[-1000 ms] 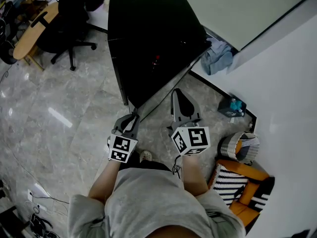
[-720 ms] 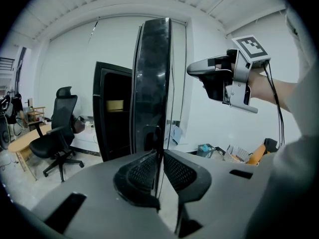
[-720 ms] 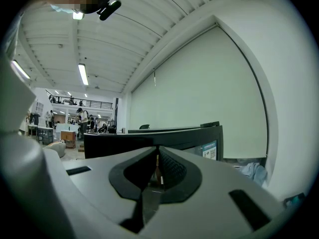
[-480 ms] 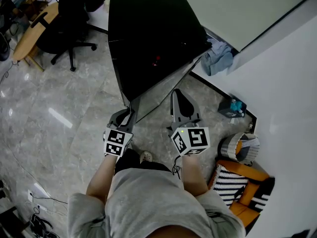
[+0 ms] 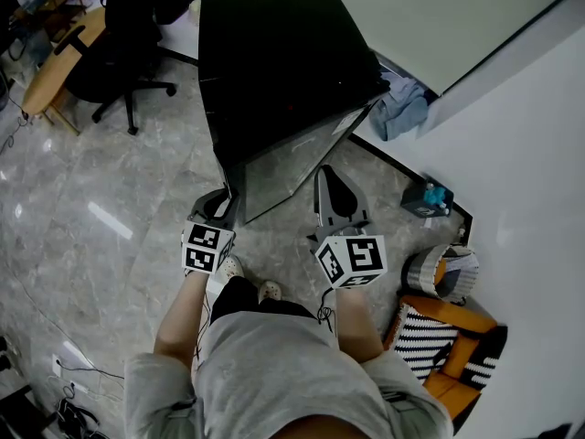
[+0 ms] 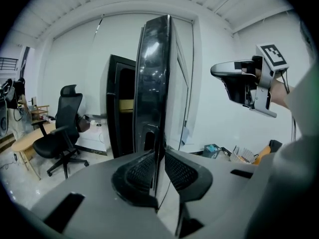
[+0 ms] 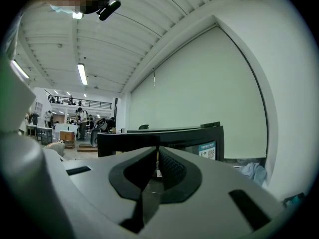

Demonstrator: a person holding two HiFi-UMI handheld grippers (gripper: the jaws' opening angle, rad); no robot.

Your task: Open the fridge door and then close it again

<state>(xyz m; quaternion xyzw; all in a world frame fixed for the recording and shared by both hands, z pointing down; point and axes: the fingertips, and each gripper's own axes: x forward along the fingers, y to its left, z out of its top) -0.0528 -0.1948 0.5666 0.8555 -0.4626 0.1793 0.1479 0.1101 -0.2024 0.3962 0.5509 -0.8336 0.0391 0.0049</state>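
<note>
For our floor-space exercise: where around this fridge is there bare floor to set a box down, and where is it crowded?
Free: the wide grey floor between the office chair and the fridge door, left of the person. Crowded: the wall corner on the right, holding a blue cloth, a small box, a basket and a striped cushion.

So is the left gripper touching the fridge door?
Cannot tell. Left gripper view: the fridge door stands between the jaws of the left gripper, which have just been opening; no plain contact or gap.
</note>
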